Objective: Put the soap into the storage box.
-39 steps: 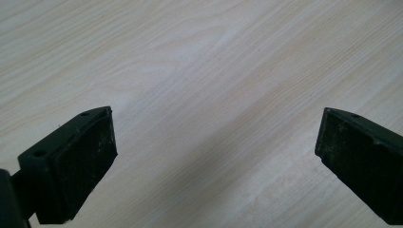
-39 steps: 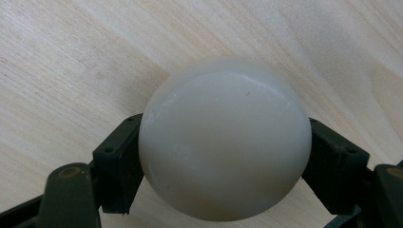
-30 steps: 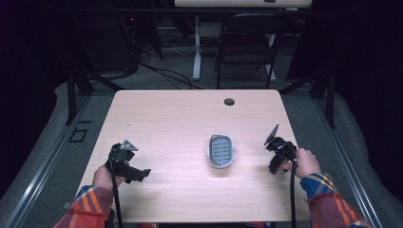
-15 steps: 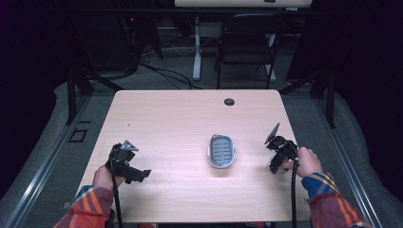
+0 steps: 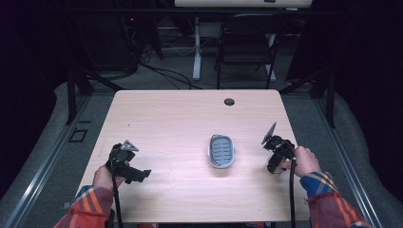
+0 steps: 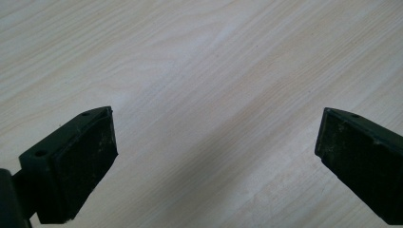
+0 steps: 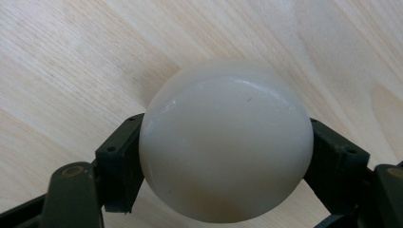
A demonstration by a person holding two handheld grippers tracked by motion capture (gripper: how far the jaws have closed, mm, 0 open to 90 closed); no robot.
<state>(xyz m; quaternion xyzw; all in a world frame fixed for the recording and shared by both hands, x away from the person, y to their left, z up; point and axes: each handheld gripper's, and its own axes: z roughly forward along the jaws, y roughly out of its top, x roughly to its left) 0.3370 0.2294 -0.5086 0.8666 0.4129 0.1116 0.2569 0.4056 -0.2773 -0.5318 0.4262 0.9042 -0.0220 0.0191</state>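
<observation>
A grey oval soap dish with a ribbed floor lies in the middle of the light wooden table. To its right, my right gripper hangs just above the tabletop. In the right gripper view that gripper is shut on a smooth white rounded bar of soap, one black pad on each side. At the table's front left, my left gripper points down at bare wood. Its jaws stand wide apart in the left gripper view, the left gripper open with nothing between them.
A round cable hole sits near the table's far edge. Behind the table stand a dark chair and a white desk leg, with cables on the floor. Cables trail from both grippers toward the front edge.
</observation>
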